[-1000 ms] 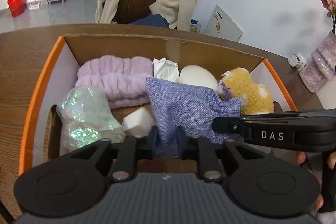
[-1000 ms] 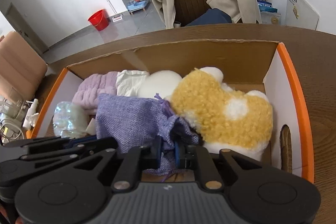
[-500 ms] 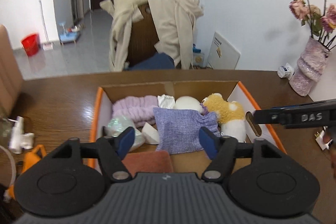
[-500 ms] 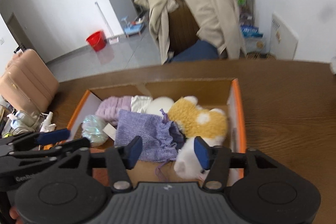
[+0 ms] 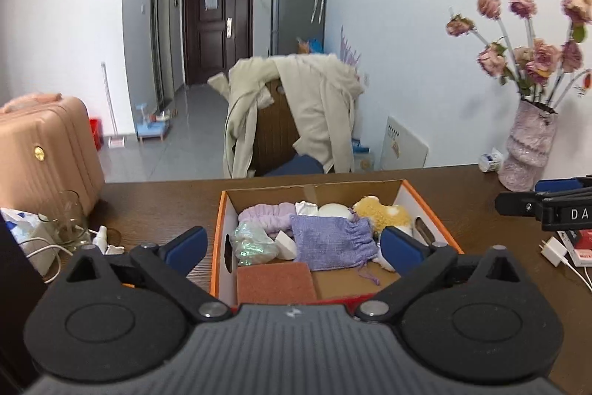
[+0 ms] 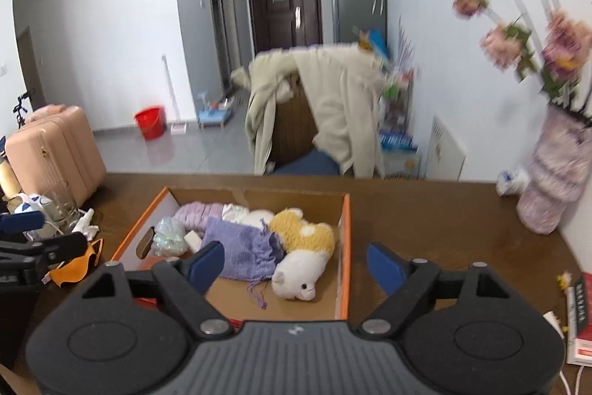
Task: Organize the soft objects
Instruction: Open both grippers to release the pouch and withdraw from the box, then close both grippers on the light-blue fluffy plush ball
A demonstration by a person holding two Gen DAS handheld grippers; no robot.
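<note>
Brown wooden surface [image 5: 155, 206] carries the cardboard box [image 5: 425, 206]; the lilac pouch [image 5: 333, 241] lies inside, long axis crosswise, dead ahead of the left gripper [image 5: 292, 247], both grippers' jaws released, empty

matte black left gripper [image 5: 292, 245] and right gripper [image 6: 296, 263], blue pads [image 5: 187, 245], silver pivot screws, ribbed grey housing

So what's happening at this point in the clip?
A person with two handheld grippers is sorting soft items into a cardboard box on the table. The purple drawstring pouch, plush toy and lilac headband lie inside. Both the left gripper and right gripper have their jaws open and empty, held above the box's near edge.
</note>
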